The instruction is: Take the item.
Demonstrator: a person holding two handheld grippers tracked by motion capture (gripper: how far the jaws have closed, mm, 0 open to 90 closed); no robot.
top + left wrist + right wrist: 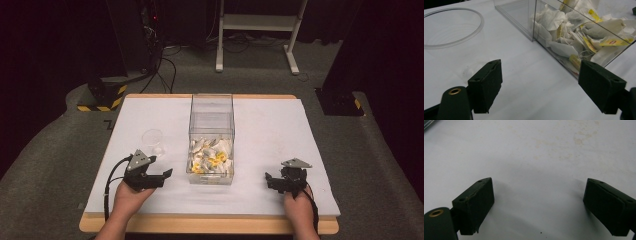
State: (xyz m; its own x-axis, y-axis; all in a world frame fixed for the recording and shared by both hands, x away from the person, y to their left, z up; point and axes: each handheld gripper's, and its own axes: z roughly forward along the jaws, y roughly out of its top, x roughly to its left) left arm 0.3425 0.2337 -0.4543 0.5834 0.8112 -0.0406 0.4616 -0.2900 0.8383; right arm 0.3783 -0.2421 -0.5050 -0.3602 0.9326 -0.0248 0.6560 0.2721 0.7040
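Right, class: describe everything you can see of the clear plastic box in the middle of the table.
The clear rectangular plastic box stands upright and open-topped on the white table cover, midway between the two grippers, touching neither. Its walls look thin, rigid and transparent. Its long sides run away from the person. A loose heap of white paper tea bags with yellow tags fills its near end; the far end looks bare. A clear plastic cup stands apart at its left.

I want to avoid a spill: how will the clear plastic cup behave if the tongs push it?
The clear plastic cup looks thin-walled and empty, so probably very light. It stands upright and may slide or tip easily. Squeezed hard, its wall would likely flex.
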